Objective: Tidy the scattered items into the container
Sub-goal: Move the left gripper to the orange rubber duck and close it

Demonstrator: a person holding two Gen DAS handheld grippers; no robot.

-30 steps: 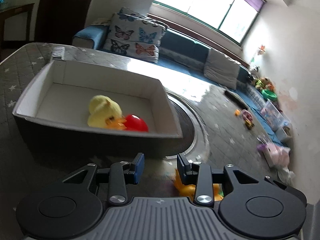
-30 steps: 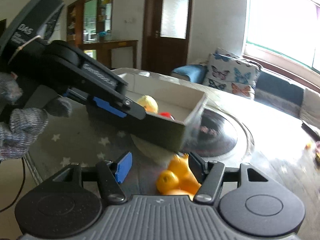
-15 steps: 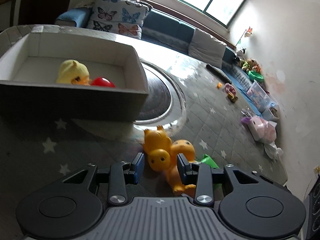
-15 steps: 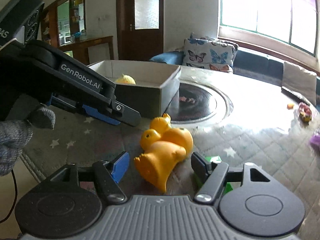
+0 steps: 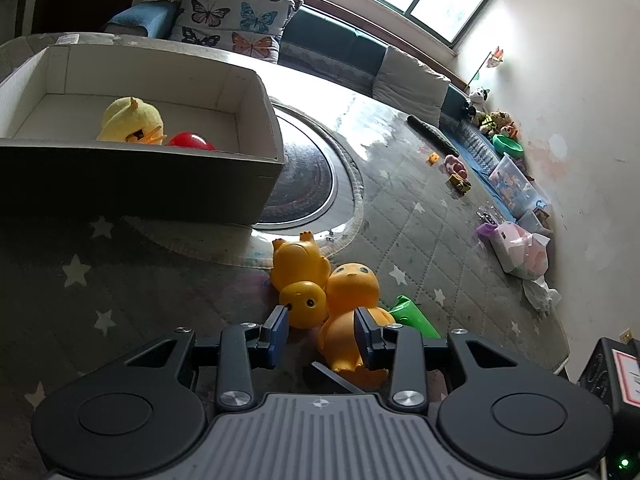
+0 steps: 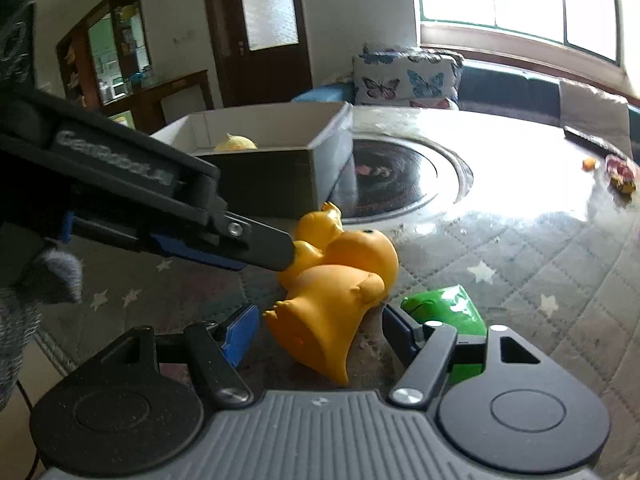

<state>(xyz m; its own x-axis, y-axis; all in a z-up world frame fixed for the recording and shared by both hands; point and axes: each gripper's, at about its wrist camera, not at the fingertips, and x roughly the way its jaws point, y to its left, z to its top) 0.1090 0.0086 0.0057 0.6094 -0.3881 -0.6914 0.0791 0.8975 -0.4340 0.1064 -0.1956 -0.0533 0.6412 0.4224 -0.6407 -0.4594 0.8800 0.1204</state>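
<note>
Two orange rubber toys lie together on the grey star-patterned table cover: a smaller duck (image 5: 298,268) and a bigger figure (image 5: 352,308) on its side (image 6: 332,308). A green item (image 5: 412,316) lies just right of them (image 6: 444,304). My left gripper (image 5: 320,330) is open, its tips at the toys, and shows from the side in the right wrist view (image 6: 256,246). My right gripper (image 6: 320,332) is open around the bigger figure's base. The open box (image 5: 256,92) at the left holds a yellow plush (image 5: 130,120) and a red ball (image 5: 190,140).
A round dark turntable (image 5: 312,176) sits in the table's middle beside the box. Small toys (image 5: 458,178) and a dark remote (image 5: 430,134) lie at the table's far side. A sofa with butterfly cushions (image 5: 236,20) stands behind.
Both grippers have drawn closer to the two orange toys. The left gripper came away from the box and lowered to them; the right gripper's fingers now flank the bigger figure.
</note>
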